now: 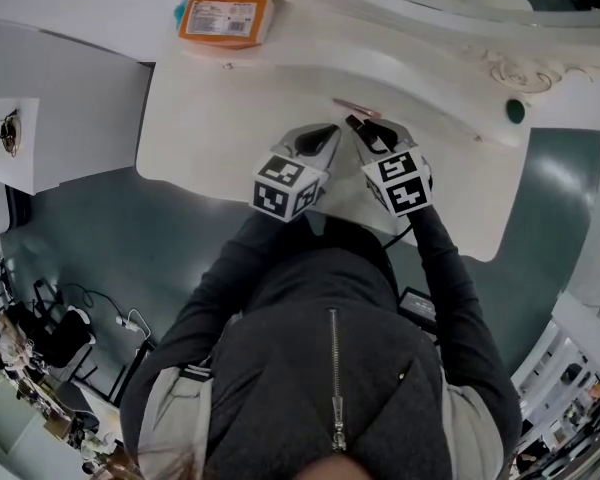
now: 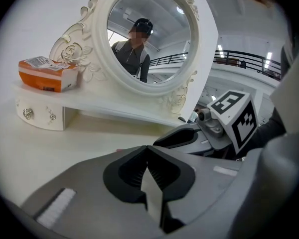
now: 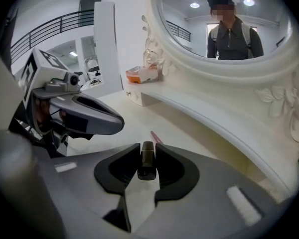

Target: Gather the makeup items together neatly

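Observation:
A short dark makeup tube [image 3: 147, 159] stands between the jaws of my right gripper [image 3: 147, 146], which is shut on it. Just beyond its tip a thin pink pencil [image 3: 156, 137] lies on the white vanity top [image 1: 220, 128]; the head view shows the pencil [image 1: 355, 106] near the foot of the raised shelf. My left gripper [image 2: 148, 147] is shut with nothing in it, its tips touching. In the head view the left gripper [image 1: 329, 129] and right gripper [image 1: 356, 123] sit side by side, close together, just short of the pencil.
An orange box [image 1: 225, 18] rests on the raised shelf at the back left. An ornate round mirror frame [image 2: 102, 59] rises behind the shelf. A small dark green item [image 1: 516, 110] sits at the right end of the vanity. The table's front edge is near the person's body.

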{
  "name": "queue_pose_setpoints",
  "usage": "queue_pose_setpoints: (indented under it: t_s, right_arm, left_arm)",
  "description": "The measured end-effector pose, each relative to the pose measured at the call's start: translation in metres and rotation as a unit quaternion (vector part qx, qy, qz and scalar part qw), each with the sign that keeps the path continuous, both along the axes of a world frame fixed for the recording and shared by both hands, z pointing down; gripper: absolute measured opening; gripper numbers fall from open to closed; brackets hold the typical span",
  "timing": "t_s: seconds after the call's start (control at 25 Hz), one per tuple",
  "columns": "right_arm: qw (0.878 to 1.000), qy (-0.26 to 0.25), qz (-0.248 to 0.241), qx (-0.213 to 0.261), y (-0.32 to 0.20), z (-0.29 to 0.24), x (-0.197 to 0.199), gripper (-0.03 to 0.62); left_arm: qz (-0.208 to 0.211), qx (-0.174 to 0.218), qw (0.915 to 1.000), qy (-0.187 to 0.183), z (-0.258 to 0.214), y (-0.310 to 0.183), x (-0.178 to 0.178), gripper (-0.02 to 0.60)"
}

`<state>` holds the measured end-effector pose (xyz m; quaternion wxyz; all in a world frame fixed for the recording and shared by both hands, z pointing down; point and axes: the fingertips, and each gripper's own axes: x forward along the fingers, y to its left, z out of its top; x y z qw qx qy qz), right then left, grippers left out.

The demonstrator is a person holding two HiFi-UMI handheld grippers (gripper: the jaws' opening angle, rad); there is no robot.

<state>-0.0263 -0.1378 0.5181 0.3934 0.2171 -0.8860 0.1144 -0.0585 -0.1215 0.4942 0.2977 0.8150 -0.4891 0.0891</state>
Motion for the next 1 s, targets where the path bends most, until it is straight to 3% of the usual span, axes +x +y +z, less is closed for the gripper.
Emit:
queue_pose_setpoints:
  t_s: [0.28, 0.56, 1.0]
  right_arm:
    - [0.995, -0.007, -0.096, 0.004, 0.000, 0.002, -0.010, 0.099]
    - [0.980, -0.045, -0.194, 0.011, 0.015, -0.001, -0.023, 0.098]
    - [0.975, -0.056, -0.216, 0.013, 0.014, 0.007, -0.024, 0.098]
  left_arm:
    - [-0.020, -0.007, 0.9998, -0.006, 0.003, 0.000, -0.008, 0.011]
    - [-0.039, -0.015, 0.9991, -0.009, 0.008, 0.001, -0.015, 0.011]
    - [-0.051, -0.019, 0.9985, -0.009, 0.007, 0.002, -0.017, 0.011]
